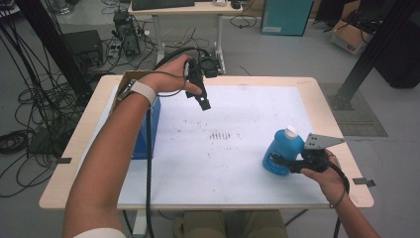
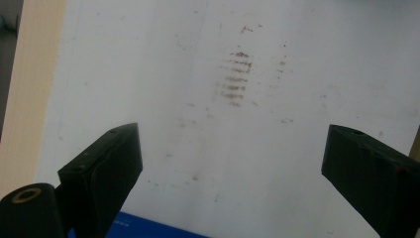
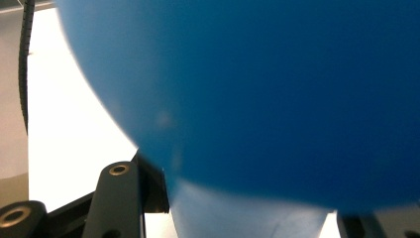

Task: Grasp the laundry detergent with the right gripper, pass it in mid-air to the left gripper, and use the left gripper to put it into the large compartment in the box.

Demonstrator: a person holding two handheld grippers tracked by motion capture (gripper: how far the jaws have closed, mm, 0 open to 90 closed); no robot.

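One blue bottle (image 1: 281, 151) stood at the tabletop's (image 1: 237, 173) near right, clamped between the right claw's (image 1: 285, 161) jaws. Left claw (image 1: 200, 99), far left above the tabletop, was spread wide and held nothing; one blue box (image 1: 148, 131) lay beneath that arm.

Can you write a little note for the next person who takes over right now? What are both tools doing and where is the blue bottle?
Right tool: shut on the blue bottle, which stands upright near the right edge of the table, white cap on.
Left tool: open, holding nothing, up over the far left part of the white mat, near the blue box.
Done: bottle gripped.
Left: probably lifting or moving it; the left tool is free to help.
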